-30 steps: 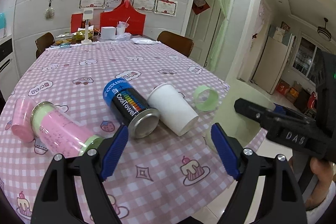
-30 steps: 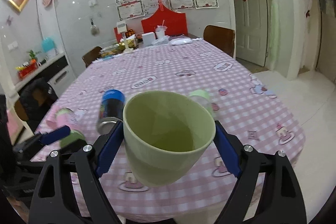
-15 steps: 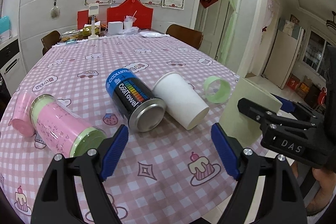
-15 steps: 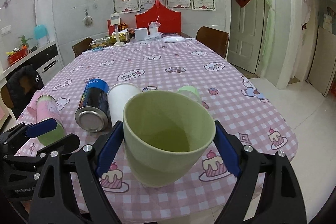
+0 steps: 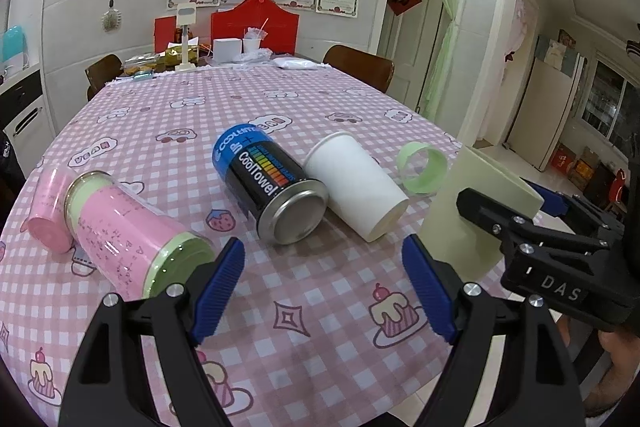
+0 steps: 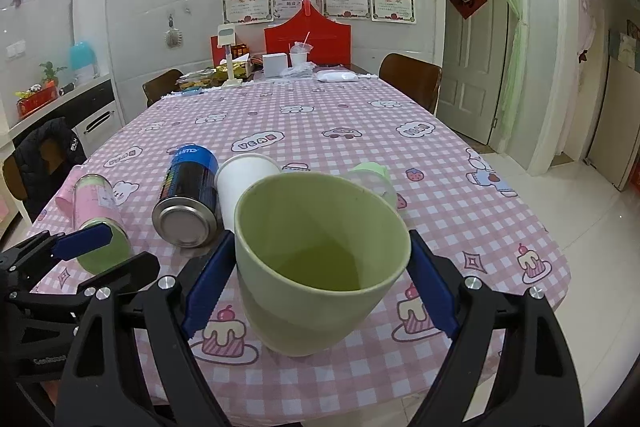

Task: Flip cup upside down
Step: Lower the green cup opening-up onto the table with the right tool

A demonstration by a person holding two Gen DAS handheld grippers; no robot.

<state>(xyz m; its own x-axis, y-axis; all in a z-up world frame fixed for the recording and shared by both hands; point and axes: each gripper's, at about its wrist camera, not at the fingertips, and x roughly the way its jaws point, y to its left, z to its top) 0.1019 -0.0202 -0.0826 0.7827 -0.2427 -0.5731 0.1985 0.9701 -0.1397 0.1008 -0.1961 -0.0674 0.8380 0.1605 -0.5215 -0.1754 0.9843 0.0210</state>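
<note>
My right gripper point(image 6: 320, 283) is shut on a pale green cup point(image 6: 320, 267), held mouth up and tilted slightly over the near edge of the pink checked table point(image 6: 460, 195). In the left wrist view the same cup point(image 5: 464, 211) shows at the right, clamped by the right gripper's black fingers point(image 5: 496, 215). My left gripper point(image 5: 324, 287) is open and empty, low over the table's near edge, left of the cup.
Lying on the table: a white paper cup point(image 5: 356, 187), a blue-black CoolTowel can point(image 5: 268, 183), a pink and green bottle point(image 5: 128, 235), a pink cup point(image 5: 48, 211), a green ring point(image 5: 422, 167). Clutter and chairs stand at the far end.
The right gripper with the green cup has come in over the table's near edge and lower. The left gripper has shifted slightly closer to the lying items.
</note>
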